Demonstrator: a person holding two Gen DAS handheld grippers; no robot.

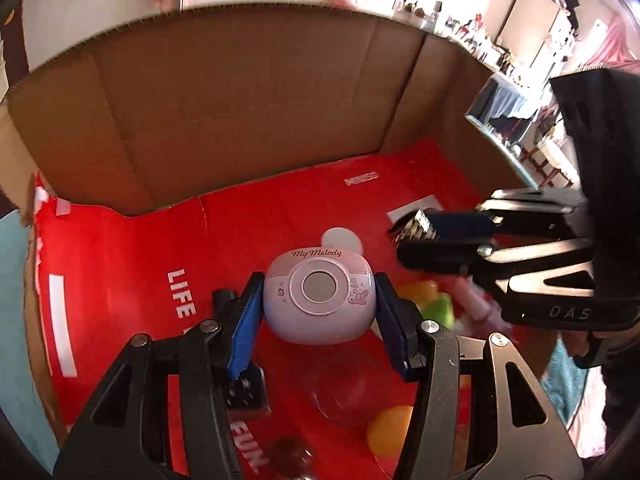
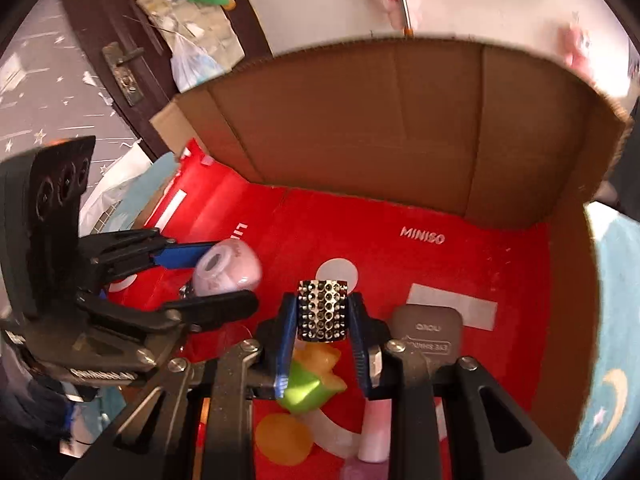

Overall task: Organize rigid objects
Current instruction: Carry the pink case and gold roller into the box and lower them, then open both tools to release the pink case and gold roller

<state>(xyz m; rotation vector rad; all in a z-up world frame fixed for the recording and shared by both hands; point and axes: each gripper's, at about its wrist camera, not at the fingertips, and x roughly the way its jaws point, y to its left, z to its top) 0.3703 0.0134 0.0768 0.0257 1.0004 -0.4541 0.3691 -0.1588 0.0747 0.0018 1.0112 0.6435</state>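
My left gripper (image 1: 319, 300) is shut on a pink round My Melody case (image 1: 319, 296) and holds it above the red floor of a cardboard box (image 1: 240, 92). My right gripper (image 2: 323, 316) is shut on a small studded black-and-silver block (image 2: 322, 310) over the same box. In the left wrist view the right gripper (image 1: 416, 236) is at the right with the studded block (image 1: 416, 227) at its tips. In the right wrist view the left gripper (image 2: 208, 276) is at the left with the pink case (image 2: 226, 267).
On the box floor lie a green-and-yellow toy (image 2: 310, 380), an orange ball (image 2: 284, 438), a pink tube (image 2: 374, 428), a grey compact (image 2: 428, 330) and a clear dome (image 1: 344, 392). The box walls (image 2: 400, 120) rise behind. A blue mat (image 2: 612, 360) lies outside.
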